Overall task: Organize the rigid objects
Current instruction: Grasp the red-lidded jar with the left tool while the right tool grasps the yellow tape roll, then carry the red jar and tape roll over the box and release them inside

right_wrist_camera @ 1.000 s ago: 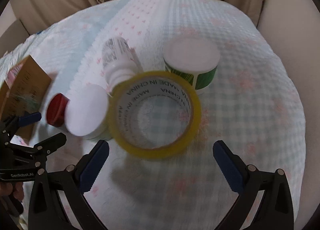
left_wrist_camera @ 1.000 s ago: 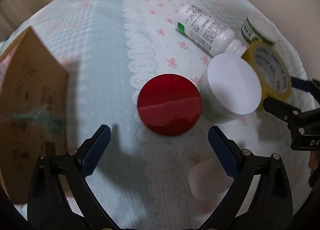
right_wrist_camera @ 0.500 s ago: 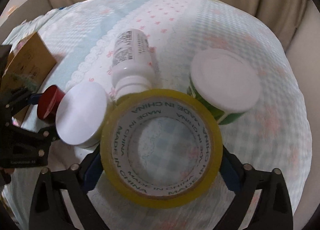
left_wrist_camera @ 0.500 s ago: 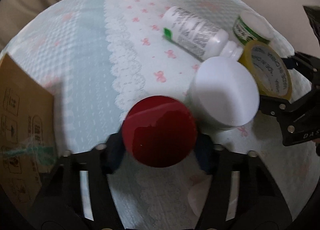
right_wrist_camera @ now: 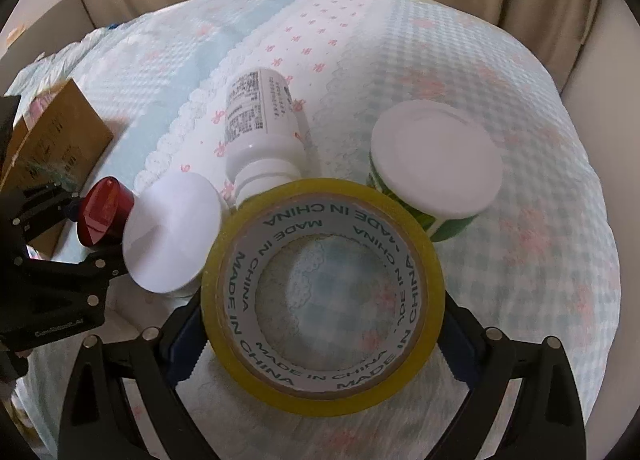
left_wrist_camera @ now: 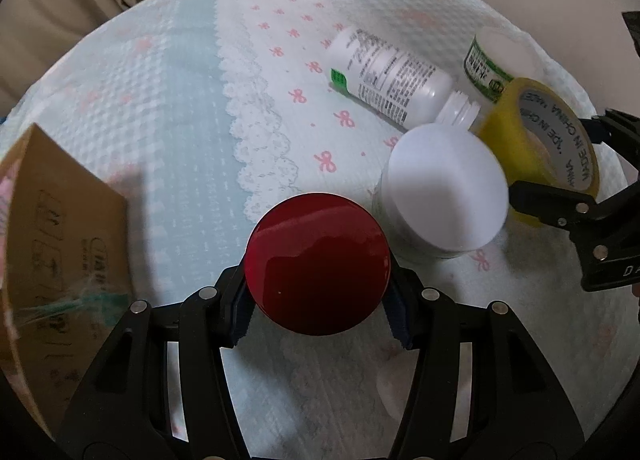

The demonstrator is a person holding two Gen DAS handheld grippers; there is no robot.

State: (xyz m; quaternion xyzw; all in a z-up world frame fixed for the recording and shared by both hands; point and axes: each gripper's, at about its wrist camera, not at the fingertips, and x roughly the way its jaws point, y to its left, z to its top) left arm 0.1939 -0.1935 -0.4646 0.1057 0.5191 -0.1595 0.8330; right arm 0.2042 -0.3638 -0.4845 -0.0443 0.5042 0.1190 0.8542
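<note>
Left gripper point(left_wrist_camera: 320, 310) clamps the red-lidded jar point(left_wrist_camera: 318, 263). Right gripper point(right_wrist_camera: 322, 344) clamps the yellow tape roll point(right_wrist_camera: 323, 296), core printed "MADE IN CHINA".

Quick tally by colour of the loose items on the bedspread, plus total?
White: 3 – lying bottle, white-lidded jar, green-labelled tub
Red: 1 – red-lidded jar, in the left gripper
Yellow: 1 – tape roll, in the right gripper
Brown: 1 – cardboard box
Total: 6
</note>
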